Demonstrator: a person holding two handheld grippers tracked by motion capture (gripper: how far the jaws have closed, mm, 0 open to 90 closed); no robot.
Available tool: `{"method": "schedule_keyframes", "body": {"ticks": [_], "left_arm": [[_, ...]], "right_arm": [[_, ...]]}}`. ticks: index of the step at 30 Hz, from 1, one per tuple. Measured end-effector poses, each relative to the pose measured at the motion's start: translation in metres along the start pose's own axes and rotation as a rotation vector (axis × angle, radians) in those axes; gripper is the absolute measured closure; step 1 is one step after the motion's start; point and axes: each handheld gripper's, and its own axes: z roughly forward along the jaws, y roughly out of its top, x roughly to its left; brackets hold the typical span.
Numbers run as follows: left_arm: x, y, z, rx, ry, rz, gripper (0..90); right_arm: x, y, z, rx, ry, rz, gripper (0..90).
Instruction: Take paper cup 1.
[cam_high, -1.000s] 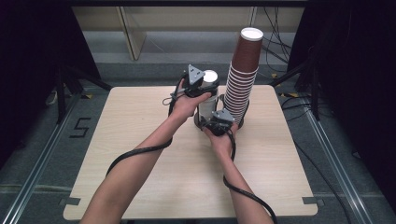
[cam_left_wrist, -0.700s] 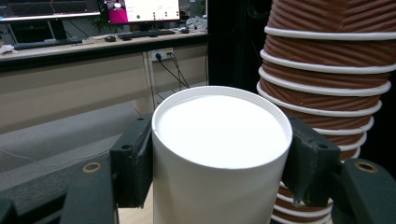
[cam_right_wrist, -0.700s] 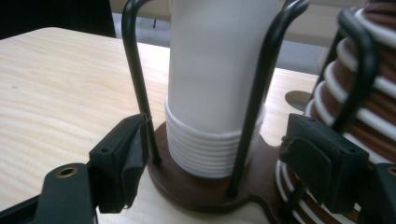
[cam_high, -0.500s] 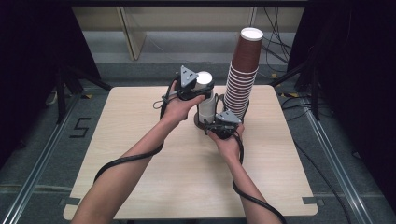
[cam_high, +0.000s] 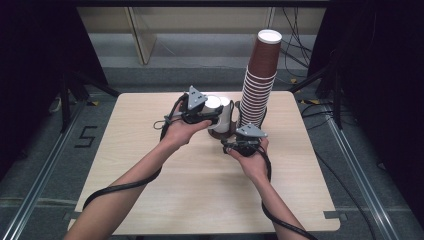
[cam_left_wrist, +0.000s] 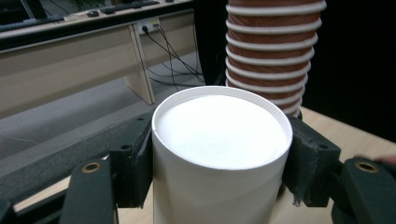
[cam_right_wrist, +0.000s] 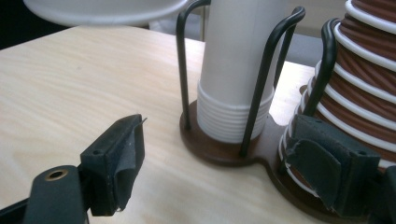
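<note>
The left gripper (cam_high: 212, 111) pinches a white paper cup (cam_left_wrist: 219, 154) turned bottom up, one black pad on each side of its wall just under the rim, so the cup hangs level and cannot slip while it is carried. In the high view that cup (cam_high: 212, 104) sits up beside the short stack of white cups (cam_high: 226, 116) that stands in the wire cup holder (cam_right_wrist: 224, 151); it appears lifted clear of the stack, probably just pulled off it. The holder's black rods (cam_right_wrist: 261, 79) keep the white stack upright, and its brown base runs on under the tall stack of brown cups (cam_high: 257, 85) just to the right. The right gripper (cam_high: 239, 145) is low on the table in front of the holder, and its jaws have just been opening; they stand spread with nothing between them, the farther pad (cam_right_wrist: 327, 163) close against the foot of the brown stack, likely because it was steadying things there and is now letting go
</note>
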Motion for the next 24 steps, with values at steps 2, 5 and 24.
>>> {"method": "schedule_keyframes", "body": {"ticks": [2, 5, 24], "left_arm": [[-0.004, -0.008, -0.006, 0.029, -0.020, 0.013, 33.7], [-0.008, -0.017, -0.011, 0.063, -0.040, 0.034, 33.7], [-0.052, -0.049, -0.017, 0.170, -0.184, 0.058, 33.7]], "right_arm": [[-0.001, -0.003, -0.010, 0.018, 0.025, -0.008, 19.0], [-0.002, -0.011, -0.022, 0.028, 0.049, -0.009, 18.5], [0.019, -0.037, -0.071, -0.044, 0.233, 0.056, 16.4]]}}
